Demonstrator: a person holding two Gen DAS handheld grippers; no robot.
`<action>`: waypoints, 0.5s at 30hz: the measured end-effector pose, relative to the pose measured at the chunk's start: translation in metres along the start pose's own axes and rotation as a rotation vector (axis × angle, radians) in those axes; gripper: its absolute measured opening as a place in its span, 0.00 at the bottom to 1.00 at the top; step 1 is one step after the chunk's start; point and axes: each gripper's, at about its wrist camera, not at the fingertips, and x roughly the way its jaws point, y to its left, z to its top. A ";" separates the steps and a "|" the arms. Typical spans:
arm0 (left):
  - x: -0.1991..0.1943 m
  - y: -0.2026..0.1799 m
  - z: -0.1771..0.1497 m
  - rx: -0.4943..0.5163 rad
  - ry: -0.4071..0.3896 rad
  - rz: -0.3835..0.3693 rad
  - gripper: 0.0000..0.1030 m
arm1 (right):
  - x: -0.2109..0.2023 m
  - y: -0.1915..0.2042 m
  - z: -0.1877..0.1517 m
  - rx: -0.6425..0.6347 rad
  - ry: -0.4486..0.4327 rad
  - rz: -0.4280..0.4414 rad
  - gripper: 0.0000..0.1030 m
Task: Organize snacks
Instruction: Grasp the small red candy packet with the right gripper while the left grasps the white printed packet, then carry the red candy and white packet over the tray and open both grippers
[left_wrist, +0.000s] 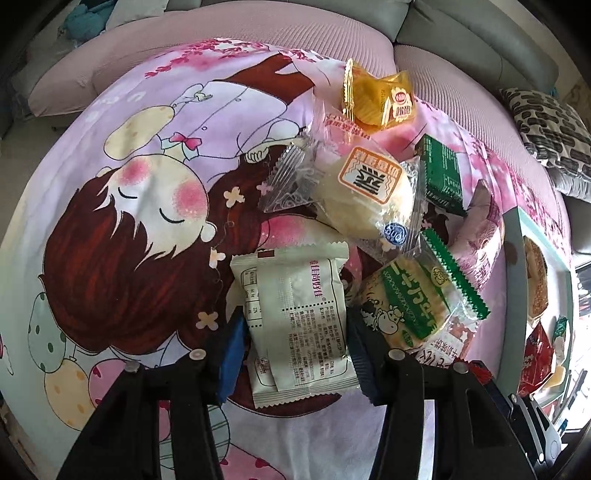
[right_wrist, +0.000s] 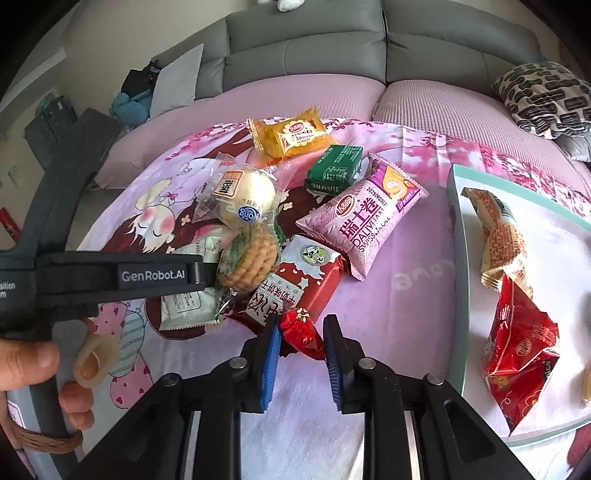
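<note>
My left gripper (left_wrist: 295, 321) points down at a white snack packet (left_wrist: 299, 291) lying on the cartoon-print cloth (left_wrist: 129, 221). Its blue pads sit against the packet's two long edges, shut on it. In the right wrist view my right gripper (right_wrist: 303, 328) is shut on a small red wrapped snack (right_wrist: 306, 343) at the near edge of the snack pile. A hand (right_wrist: 37, 358) holds the left gripper's black body (right_wrist: 147, 275) over the pile's left side. A teal-rimmed white tray (right_wrist: 456, 258) stands to the right.
Loose on the cloth lie a yellow packet (right_wrist: 291, 138), a green one (right_wrist: 334, 168), a pink roll packet (right_wrist: 364, 221), a wrapped bun (right_wrist: 245, 199), crackers (right_wrist: 247, 262) and a red-white packet (right_wrist: 291, 288). The tray holds a red packet (right_wrist: 517, 350) and a beige one (right_wrist: 498, 236). A grey sofa (right_wrist: 306, 48) stands behind.
</note>
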 end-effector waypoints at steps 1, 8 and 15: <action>-0.001 0.001 0.000 -0.004 -0.003 -0.004 0.51 | -0.001 0.000 0.000 0.000 -0.004 0.000 0.24; -0.018 0.006 0.005 -0.013 -0.052 -0.022 0.51 | -0.015 -0.002 0.002 0.006 -0.042 0.004 0.24; -0.042 0.006 0.007 -0.010 -0.129 -0.029 0.51 | -0.030 -0.009 0.008 0.022 -0.086 0.006 0.24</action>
